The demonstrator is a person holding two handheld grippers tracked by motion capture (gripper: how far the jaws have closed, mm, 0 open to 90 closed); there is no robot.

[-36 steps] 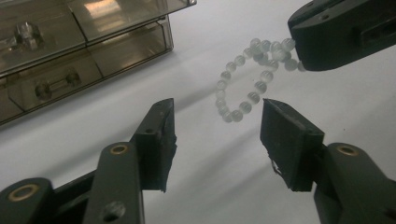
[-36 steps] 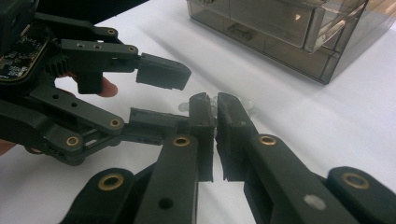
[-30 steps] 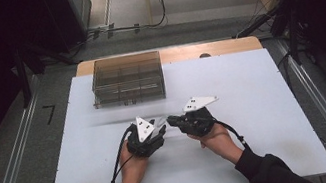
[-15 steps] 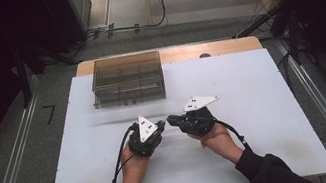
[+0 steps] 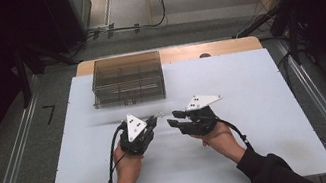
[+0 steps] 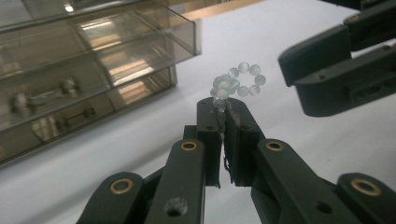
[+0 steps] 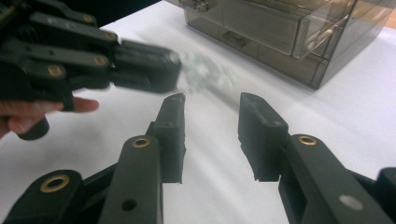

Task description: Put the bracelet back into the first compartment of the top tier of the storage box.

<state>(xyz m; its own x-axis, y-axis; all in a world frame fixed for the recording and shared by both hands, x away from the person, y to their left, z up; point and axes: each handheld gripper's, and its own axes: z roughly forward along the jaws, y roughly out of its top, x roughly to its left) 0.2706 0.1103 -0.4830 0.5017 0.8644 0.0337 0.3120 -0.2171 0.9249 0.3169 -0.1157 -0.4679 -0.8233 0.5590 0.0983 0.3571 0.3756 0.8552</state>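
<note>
White bench (image 5: 267,119), grey floor, dark surroundings. Left tool (image 6: 228,108) clamped on clear bead bracelet (image 6: 237,81) at centre; right tool (image 7: 211,109) apart alongside. Clear compartment box (image 5: 127,79) at 11 o'clock.

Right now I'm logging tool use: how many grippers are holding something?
1. The left gripper is shut on a clear bead string above the white table. The right gripper is open, holding nothing, facing the beads.
</note>
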